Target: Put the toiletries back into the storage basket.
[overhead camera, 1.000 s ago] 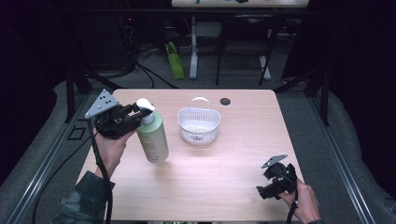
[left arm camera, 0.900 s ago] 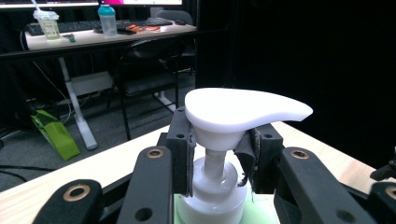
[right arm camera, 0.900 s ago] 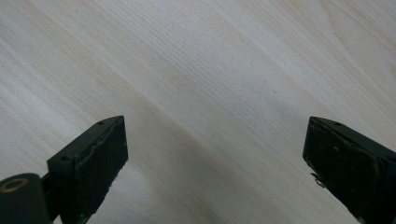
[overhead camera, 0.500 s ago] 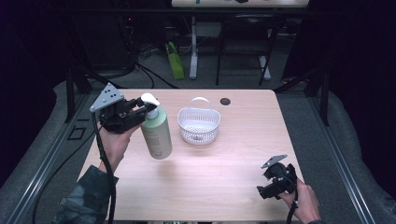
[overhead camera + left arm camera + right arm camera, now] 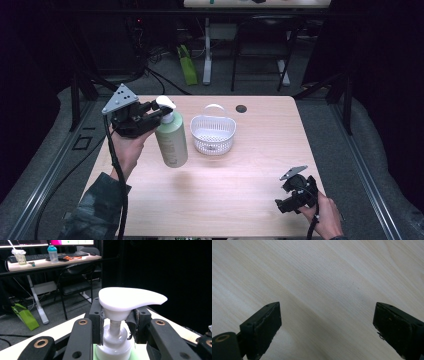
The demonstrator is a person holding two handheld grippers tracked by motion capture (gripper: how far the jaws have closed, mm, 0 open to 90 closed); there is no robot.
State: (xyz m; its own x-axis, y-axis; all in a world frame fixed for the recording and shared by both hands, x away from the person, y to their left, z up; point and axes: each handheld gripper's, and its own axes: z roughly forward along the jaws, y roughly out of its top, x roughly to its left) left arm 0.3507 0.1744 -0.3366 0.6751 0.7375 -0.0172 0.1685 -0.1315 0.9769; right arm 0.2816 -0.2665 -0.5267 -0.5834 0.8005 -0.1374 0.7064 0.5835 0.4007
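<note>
- Left hand-held gripper [image 5: 159, 114]: jaws clamped on the neck of the pump bottle [image 5: 171, 140], just under the white pump head [image 5: 130, 299]; pads press the stem from both sides in the left gripper view.
- Left hand [image 5: 128, 150] grips it from below, forearm coming up from the bottom-left, gripper pointing right across the desk [image 5: 240, 195].
- Bottle: pale green body, white pump and collar, hanging roughly upright with its base lifted off the desk, shadow underneath. Sits over the left half of the desk, just left of the white basket [image 5: 213, 134], not touching it.
- Right hand-held gripper [image 5: 286, 199]: jaws wide apart, holding nothing, low over bare wood at the near right corner; right hand [image 5: 325, 216] behind it.
- Small dark round mark [image 5: 241, 108] on the desk behind the basket.
</note>
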